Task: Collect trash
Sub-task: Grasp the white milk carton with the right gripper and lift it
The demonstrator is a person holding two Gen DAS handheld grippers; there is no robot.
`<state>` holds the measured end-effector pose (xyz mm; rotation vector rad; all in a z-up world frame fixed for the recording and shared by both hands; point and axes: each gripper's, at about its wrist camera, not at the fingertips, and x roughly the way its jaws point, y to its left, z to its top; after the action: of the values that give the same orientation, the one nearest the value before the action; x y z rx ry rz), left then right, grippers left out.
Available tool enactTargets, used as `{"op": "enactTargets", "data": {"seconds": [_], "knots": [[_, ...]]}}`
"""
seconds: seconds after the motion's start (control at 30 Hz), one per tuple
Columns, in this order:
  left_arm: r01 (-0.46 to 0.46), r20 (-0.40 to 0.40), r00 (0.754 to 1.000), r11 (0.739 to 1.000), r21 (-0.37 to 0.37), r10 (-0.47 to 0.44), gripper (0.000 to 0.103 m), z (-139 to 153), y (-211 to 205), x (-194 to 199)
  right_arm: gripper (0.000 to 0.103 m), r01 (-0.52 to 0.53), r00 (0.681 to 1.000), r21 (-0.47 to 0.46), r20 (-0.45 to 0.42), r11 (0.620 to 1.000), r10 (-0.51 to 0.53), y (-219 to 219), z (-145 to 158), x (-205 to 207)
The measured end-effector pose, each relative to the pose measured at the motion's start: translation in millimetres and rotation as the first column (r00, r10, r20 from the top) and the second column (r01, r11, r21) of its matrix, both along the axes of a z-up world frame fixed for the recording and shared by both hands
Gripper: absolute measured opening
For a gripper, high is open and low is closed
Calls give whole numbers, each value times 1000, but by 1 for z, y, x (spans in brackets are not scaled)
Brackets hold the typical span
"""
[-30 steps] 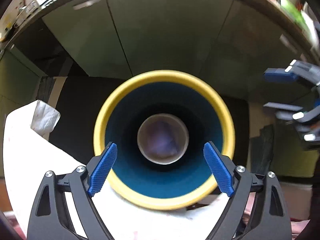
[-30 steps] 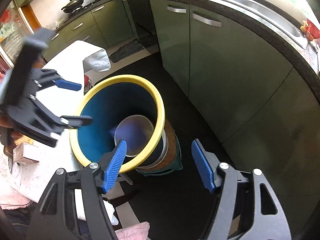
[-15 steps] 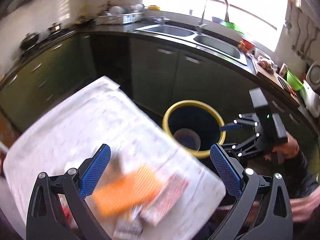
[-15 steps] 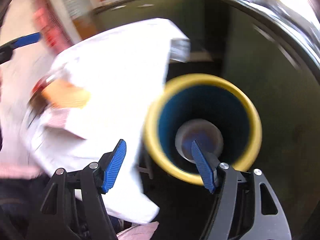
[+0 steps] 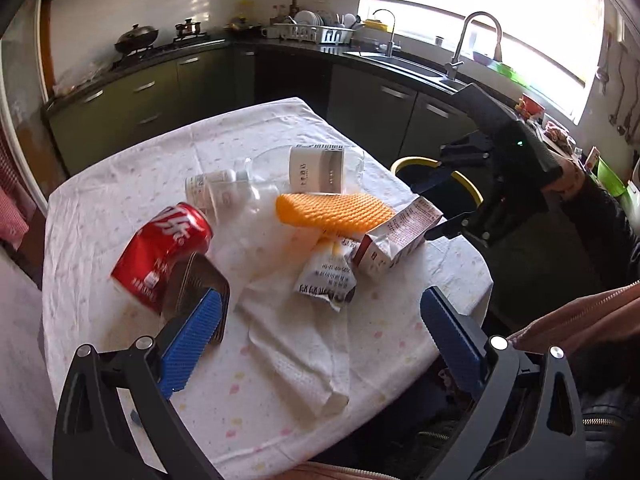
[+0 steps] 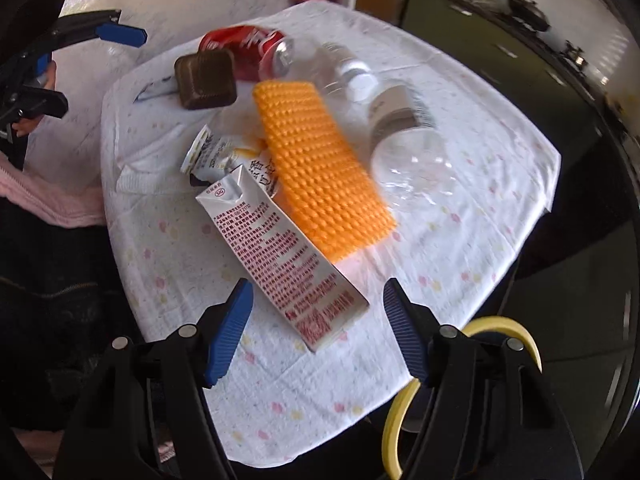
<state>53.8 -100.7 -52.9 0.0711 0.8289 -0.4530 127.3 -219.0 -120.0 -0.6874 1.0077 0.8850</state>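
While both grippers hung over the cloth-covered tabletop (image 5: 120, 184), neither one had hold of anything. The left gripper (image 5: 320, 332) had its blue fingers (image 5: 188, 344) spread wide apart and empty, poised above the near edge, with a crumpled white paper towel (image 5: 296, 364) lying between them on the cloth. Just beyond its left finger lay a red soda can (image 5: 160, 248) on its side, and a brown ridged square tray (image 6: 206, 78) touched the can's near side. Farther back, a clear plastic bottle (image 5: 304, 172) with a white label lay flat. An orange bumpy sponge (image 5: 334, 212) lay in front of the bottle, and beside it a torn snack wrapper (image 5: 326, 276) showed from under its edge. Over on the right, the right gripper (image 6: 318, 328) was also open and holding nothing, its fingers on either side of the near end of a white milk carton (image 6: 280, 256) printed in red, without touching it. That carton lay flat close to the tabletop's edge, one long side next to the sponge. A yellow-rimmed bin (image 6: 516, 328) stood off the table, below the right gripper.
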Motion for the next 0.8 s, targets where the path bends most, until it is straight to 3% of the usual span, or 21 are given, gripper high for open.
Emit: {"op": "enactTargets", "data": {"seconds": [0.1,0.3,0.6,0.67,0.8], "knots": [[-10,-3,1000,1000,-24,10,98,-3,5,-1,62,-31,999,-8,-32,999,31,7,-7,0],[-8,-30,1000,1000,-22,7,98,-12,3,7,45,-43,997,-27,-62,999,42,3,-8,-25],[-14,-33,999,999,-38,12,98,-14,1,5,45,-2,998,-17,-60,1000,1,13,-23,-38],[-16,-27,1000,999,-30,15,98,-14,0,4,38,19,999,-26,-43,999,-20,13,-27,-37],[-19,-28,999,999,-33,18,98,-16,1,5,35,92,995,18,-31,996,-92,9,-24,-38]]}}
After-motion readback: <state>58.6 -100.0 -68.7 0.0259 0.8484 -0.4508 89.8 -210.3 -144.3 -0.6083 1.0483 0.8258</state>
